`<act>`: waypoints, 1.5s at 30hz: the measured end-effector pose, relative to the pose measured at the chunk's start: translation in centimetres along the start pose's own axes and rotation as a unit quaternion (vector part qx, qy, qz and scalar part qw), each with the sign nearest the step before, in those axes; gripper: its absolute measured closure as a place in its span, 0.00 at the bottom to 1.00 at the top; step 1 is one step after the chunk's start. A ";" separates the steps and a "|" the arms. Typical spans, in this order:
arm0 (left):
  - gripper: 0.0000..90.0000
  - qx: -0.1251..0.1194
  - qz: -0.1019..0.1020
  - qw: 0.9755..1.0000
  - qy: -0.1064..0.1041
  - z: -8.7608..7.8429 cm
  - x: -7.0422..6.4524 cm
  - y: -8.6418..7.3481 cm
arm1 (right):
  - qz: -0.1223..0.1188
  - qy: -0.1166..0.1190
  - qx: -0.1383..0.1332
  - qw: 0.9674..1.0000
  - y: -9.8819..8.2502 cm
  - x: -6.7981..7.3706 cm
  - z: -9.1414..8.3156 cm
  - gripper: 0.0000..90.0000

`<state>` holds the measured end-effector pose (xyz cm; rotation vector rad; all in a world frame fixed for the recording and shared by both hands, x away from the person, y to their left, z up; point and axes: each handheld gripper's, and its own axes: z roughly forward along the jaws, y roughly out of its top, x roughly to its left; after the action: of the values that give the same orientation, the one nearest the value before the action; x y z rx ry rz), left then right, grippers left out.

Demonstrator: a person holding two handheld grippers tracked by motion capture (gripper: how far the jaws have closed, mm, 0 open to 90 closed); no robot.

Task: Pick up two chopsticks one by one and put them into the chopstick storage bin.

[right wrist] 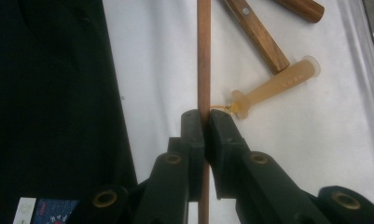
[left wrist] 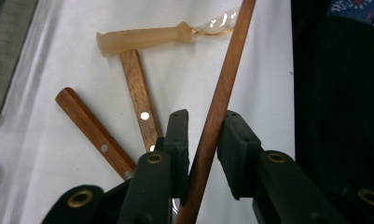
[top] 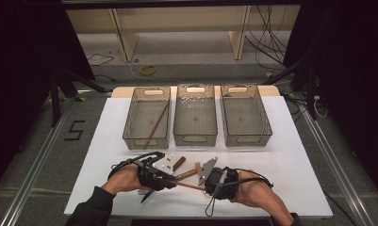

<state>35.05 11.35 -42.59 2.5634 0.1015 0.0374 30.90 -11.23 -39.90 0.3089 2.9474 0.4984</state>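
Left gripper [left wrist: 201, 140]: jaws parted around the thin wooden stick [left wrist: 219, 107], a gap on one side at least, so nothing firmly held; contact on the other pad hard to judge from here. Ahead and to the left of these jaws, on the white table [top: 290, 165]: two wooden-handled utensils [left wrist: 93, 130], and beyond them a translucent amber handle [left wrist: 142, 39].

Right gripper [right wrist: 204, 123]: jaws pinched tight on the same stick, which runs straight ahead between them. Just to the right of its tips, the amber handle, probably touching the stick, though too close to call.

Farther from both grippers, three mesh bins [top: 195, 115] in a row, the leftmost already holding a similar stick [top: 156, 125].

Risks from here:
- Long stick gripped at one point only, so likely to pivot or droop on lifting.
- A sweep of the far end could knock the amber handle or the wooden utensils.
- Closing the left jaws off-centre could twist the stick against the right grip and pop it loose.
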 end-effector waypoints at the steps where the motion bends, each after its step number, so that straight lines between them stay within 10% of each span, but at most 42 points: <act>1: 0.84 0.000 0.007 1.000 -0.009 0.1 -0.1 -0.1 | -0.006 0.003 0.000 1.000 -0.1 -0.1 0.0 0.95; 6: 0.89 0.001 0.022 0.999 -0.029 0.2 -0.3 -0.1 | -0.025 0.002 0.000 1.000 -0.3 -0.2 0.1 0.94; 14: 0.92 -0.008 0.013 1.000 -0.019 -0.3 -0.3 0.0 | 0.021 -0.018 -0.013 1.000 -1.0 -1.4 -0.6 0.75; 20: 0.92 -0.022 -0.035 0.999 0.006 -1.1 0.7 -0.7 | 0.082 -0.055 -0.062 0.993 -1.5 -2.6 -2.0 0.51; 24: 0.92 -0.045 -0.082 0.995 0.027 -1.7 1.5 -1.1 | 0.133 -0.063 -0.117 0.982 -2.2 -3.3 -3.2 0.44; 31: 0.92 -0.090 -0.169 0.979 0.073 -3.3 3.3 -2.4 | 0.176 -0.084 -0.148 0.970 -3.8 -3.7 -3.2 0.39; 42: 0.92 -0.121 -0.238 0.954 0.138 -5.6 5.9 -3.3 | 0.204 -0.079 -0.146 0.965 -5.5 -3.7 -2.0 0.34; 43: 0.92 -0.135 -0.260 0.944 0.152 -6.1 7.0 -3.9 | 0.216 -0.076 -0.142 0.963 -5.7 -3.8 -1.5 0.33; 45: 0.92 -0.141 -0.270 0.939 0.161 -6.4 7.7 -4.3 | 0.220 -0.073 -0.140 0.963 -5.7 -3.8 -1.1 0.33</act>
<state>42.12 19.07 -39.57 2.1422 0.8552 0.2427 33.38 -17.73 -40.39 0.9289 2.6110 0.8894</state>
